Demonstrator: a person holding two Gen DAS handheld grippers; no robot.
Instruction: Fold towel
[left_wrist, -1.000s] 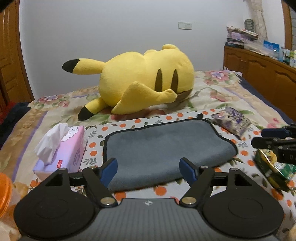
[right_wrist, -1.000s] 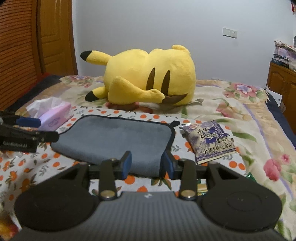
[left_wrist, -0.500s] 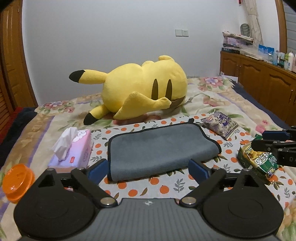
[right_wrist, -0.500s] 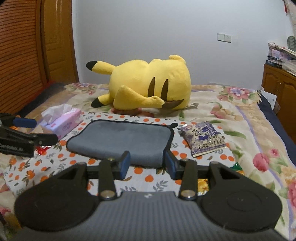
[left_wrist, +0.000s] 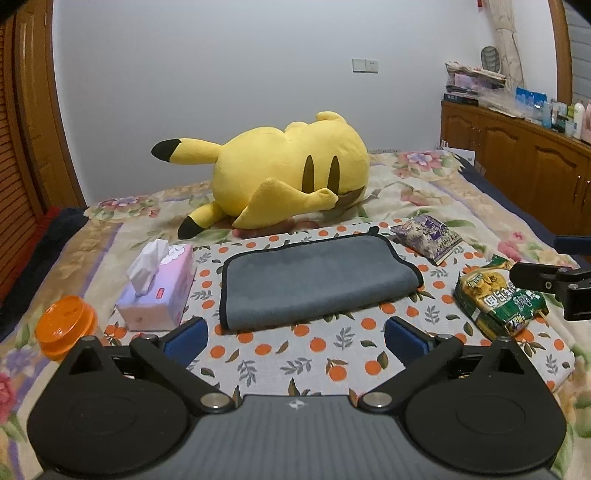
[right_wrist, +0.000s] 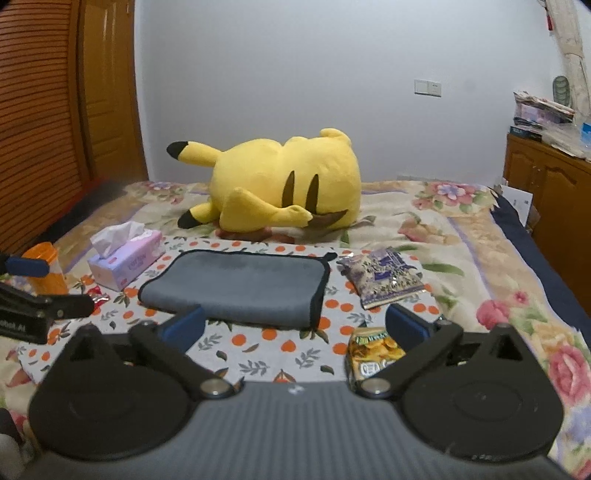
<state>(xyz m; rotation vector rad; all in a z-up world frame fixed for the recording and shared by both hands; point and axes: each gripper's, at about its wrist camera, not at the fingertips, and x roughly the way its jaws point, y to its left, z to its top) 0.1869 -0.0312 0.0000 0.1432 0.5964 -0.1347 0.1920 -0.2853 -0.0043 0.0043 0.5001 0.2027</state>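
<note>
A grey towel (left_wrist: 317, 280) with a black edge lies folded flat on an orange-dotted cloth (left_wrist: 306, 354) on the bed; it also shows in the right wrist view (right_wrist: 240, 284). My left gripper (left_wrist: 295, 338) is open and empty, pulled back in front of the towel's near edge. My right gripper (right_wrist: 295, 325) is open and empty, also back from the towel's near edge. The right gripper shows at the right edge of the left wrist view (left_wrist: 554, 280). The left gripper shows at the left edge of the right wrist view (right_wrist: 40, 302).
A big yellow plush (left_wrist: 288, 173) lies behind the towel. A pink tissue box (left_wrist: 159, 291) and an orange lid (left_wrist: 66, 325) are to the left. A purple snack bag (left_wrist: 428, 238) and a green snack bag (left_wrist: 498, 302) are to the right. A wooden cabinet (left_wrist: 517, 155) stands far right.
Both grippers have pulled back and up from the towel, which looks smaller now. The left jaws opened wider; the right jaws opened from narrow to wide.
</note>
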